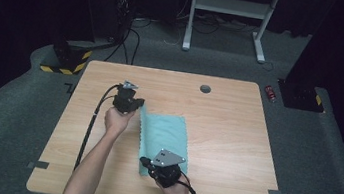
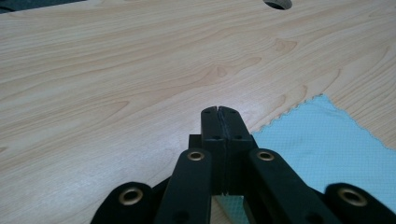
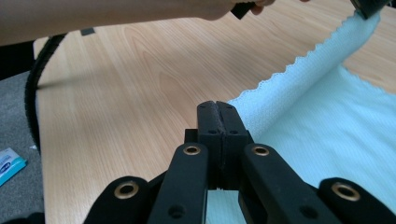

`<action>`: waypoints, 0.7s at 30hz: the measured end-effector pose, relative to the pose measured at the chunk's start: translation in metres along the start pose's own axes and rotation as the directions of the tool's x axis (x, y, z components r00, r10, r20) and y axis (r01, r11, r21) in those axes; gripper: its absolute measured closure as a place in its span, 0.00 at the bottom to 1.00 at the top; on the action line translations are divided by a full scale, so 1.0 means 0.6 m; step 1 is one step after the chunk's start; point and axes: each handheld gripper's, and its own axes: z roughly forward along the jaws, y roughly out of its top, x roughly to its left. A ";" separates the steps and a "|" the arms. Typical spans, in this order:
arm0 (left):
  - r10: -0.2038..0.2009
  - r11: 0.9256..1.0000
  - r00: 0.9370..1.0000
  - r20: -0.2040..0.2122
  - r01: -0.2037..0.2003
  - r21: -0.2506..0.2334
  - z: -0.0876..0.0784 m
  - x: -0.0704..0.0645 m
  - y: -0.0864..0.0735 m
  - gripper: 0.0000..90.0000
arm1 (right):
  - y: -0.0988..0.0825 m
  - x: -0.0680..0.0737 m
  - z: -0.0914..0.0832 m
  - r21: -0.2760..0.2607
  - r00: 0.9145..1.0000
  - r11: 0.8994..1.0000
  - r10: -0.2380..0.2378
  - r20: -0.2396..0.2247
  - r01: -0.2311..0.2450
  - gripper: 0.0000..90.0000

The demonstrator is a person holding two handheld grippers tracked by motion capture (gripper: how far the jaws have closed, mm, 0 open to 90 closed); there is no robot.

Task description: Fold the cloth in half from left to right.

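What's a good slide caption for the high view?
Person's left gripper and right gripper, both shut, lift one edge of a teal cloth on a wooden table.

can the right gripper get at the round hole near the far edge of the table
Probably yes, with a long reach: the right gripper is shut on the teal cloth at the near side, and bare table lies between it and the hole.

A wooden table (image 1: 228,114) is set on grey carpet (image 1: 332,163). Beyond the table, a white frame (image 1: 230,6) and black cables (image 1: 132,36) are seen. The surroundings beyond the table are left dark.
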 end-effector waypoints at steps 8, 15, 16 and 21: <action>0.031 0.999 0.999 0.020 -0.031 0.013 0.028 -0.025 0.005 1.00 | -0.027 -0.015 -0.016 0.017 0.999 1.000 0.021 0.044 -0.022 1.00; 0.044 0.999 0.998 0.037 -0.044 0.016 0.051 -0.048 0.009 1.00 | -0.050 -0.030 -0.036 0.028 0.996 0.998 0.047 0.077 -0.050 1.00; 0.040 0.999 0.998 0.041 -0.041 0.017 0.054 -0.051 0.009 1.00 | -0.053 -0.032 -0.039 0.026 0.995 0.998 0.053 0.081 -0.055 1.00; 0.046 0.999 0.998 0.050 -0.047 0.019 0.065 -0.059 0.011 1.00 | -0.066 -0.042 -0.049 0.035 0.992 0.997 0.067 0.103 -0.071 1.00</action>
